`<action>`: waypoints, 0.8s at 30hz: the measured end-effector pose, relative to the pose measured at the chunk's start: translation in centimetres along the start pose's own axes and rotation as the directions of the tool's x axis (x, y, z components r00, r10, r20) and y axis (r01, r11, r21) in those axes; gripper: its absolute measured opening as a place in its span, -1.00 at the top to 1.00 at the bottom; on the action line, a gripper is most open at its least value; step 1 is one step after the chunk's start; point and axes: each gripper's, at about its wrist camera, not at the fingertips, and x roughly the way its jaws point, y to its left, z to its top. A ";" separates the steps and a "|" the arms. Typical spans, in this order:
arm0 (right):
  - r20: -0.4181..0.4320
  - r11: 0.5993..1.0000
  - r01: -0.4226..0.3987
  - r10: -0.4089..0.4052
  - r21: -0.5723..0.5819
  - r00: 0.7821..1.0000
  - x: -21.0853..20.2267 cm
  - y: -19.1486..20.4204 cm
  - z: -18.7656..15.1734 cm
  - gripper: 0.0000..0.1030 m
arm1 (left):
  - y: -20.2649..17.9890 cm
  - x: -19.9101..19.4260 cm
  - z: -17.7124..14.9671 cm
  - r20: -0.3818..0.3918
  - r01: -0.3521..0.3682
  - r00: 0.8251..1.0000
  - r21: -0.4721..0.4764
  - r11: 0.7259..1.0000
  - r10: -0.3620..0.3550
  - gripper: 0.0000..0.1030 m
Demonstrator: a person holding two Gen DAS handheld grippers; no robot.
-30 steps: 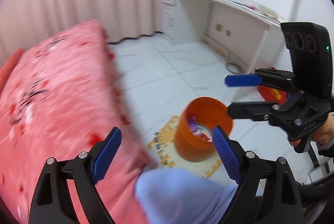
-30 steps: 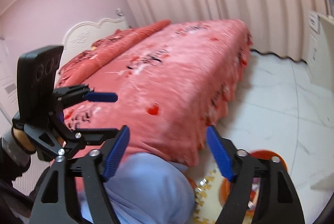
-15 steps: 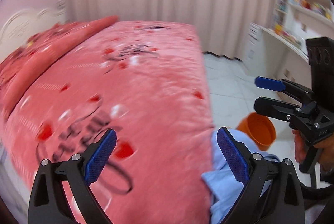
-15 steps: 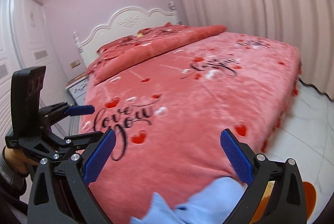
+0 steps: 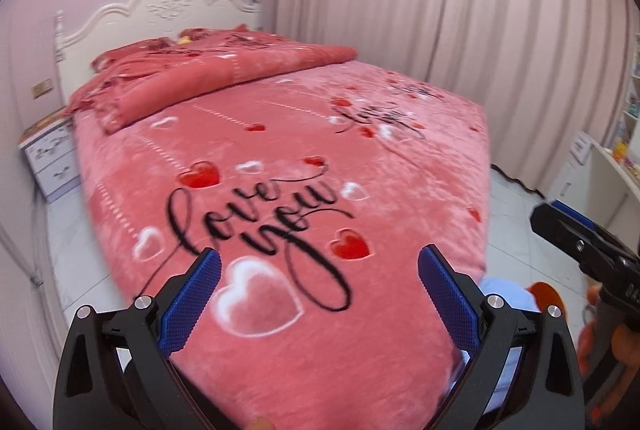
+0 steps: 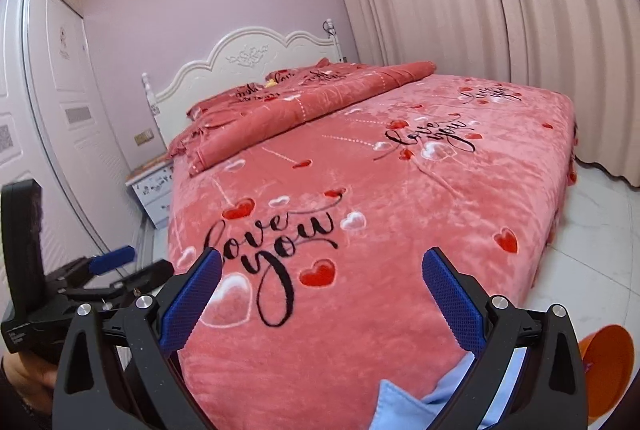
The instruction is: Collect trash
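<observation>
My left gripper is open and empty, held over the foot end of a pink bed with a "love you" heart blanket. My right gripper is open and empty too, over the same end of the bed. The orange trash bin stands on the floor at the lower right, its rim partly cut off; a sliver of it shows in the left wrist view. A small yellow thing lies by the pillows, too small to tell what it is. The other gripper shows at each view's edge.
A folded red quilt lies across the head of the bed under a white headboard. A white nightstand stands left of the bed. Curtains line the far wall. A white desk is at right. Light blue cloth is below.
Both views have swung up and left, from the floor and orange bin to the whole bed. The bin has slid to the lower right edge. Both grippers stayed open.
</observation>
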 end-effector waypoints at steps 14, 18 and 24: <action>-0.062 1.000 0.010 -0.009 0.006 0.998 1.1 -0.4 -2.1 -0.91 | 0.2 0.1 -1.0 -0.014 0.038 0.999 -0.003 0.999 -0.038 -0.89; -0.073 1.000 0.005 -0.004 0.006 0.997 1.5 -0.4 -2.0 -0.91 | 0.0 0.1 -1.0 -0.014 0.017 1.000 0.024 1.000 -0.017 -0.89; -0.088 1.000 -0.011 0.011 -0.005 0.996 1.9 0.0 -2.1 -0.91 | 0.1 0.3 -1.0 -0.028 0.014 1.000 0.022 1.000 -0.014 -0.89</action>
